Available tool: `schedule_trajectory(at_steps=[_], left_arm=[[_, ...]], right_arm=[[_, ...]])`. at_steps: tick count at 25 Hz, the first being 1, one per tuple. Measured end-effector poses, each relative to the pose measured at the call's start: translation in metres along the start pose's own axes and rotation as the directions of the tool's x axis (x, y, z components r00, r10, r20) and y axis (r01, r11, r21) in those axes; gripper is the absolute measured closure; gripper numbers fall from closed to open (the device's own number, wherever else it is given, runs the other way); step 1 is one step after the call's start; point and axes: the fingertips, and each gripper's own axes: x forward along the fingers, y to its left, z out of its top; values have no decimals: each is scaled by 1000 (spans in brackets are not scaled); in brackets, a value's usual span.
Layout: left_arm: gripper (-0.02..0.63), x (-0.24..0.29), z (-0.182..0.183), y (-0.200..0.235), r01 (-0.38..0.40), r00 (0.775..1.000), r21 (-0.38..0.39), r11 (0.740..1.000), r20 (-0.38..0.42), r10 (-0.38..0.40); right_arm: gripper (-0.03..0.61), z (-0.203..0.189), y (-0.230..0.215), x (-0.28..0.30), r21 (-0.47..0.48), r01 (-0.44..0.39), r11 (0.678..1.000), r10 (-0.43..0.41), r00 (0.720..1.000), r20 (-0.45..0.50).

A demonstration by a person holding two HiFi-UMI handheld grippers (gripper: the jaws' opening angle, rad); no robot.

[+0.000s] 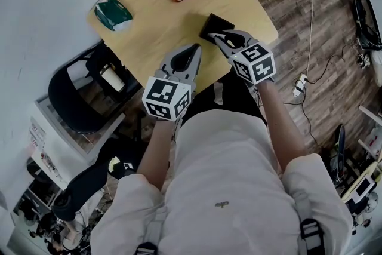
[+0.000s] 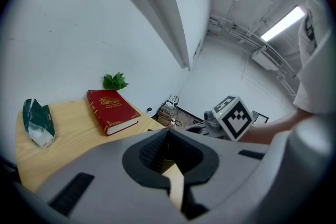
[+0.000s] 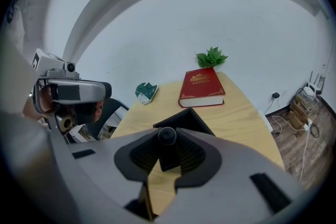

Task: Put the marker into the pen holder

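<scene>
Right gripper (image 3: 167, 140): fingers closed on the marker (image 3: 167, 135). The marker shows end-on as a round dark cap, so its long axis runs along the fingers towards the pen holder (image 3: 195, 117). The holder stands open-mouthed on the counter (image 1: 161, 21), just beyond and below the marker (contact with its rim cannot be confirmed). Left gripper (image 1: 195, 49): fingers closed on nothing, beside the holder and farther from it. Judgement: the right gripper is placed to lower the marker in.
</scene>
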Motion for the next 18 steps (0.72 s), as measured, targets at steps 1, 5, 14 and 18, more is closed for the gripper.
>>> schedule_trajectory(at_steps=[1, 5, 14, 18], left_arm=[[604, 0, 0, 0, 0, 1000, 0, 1000, -1, 0], [604, -1, 0, 4, -3, 1000, -1, 1000, -1, 3], [604, -2, -2, 4, -7, 1000, -8, 1000, -5, 7], [604, -1, -3, 4, -8, 1000, -11, 1000, -6, 8]], right_arm=[[506, 0, 0, 1, -2, 0, 1000, 0, 1000, -3], [506, -1, -1, 6, 0, -1, 1000, 1, 1000, -13], [506, -4, -2, 12, 6, 8, 1000, -8, 999, -41], [506, -6, -3, 15, -2, 19, 1000, -19, 998, -59]])
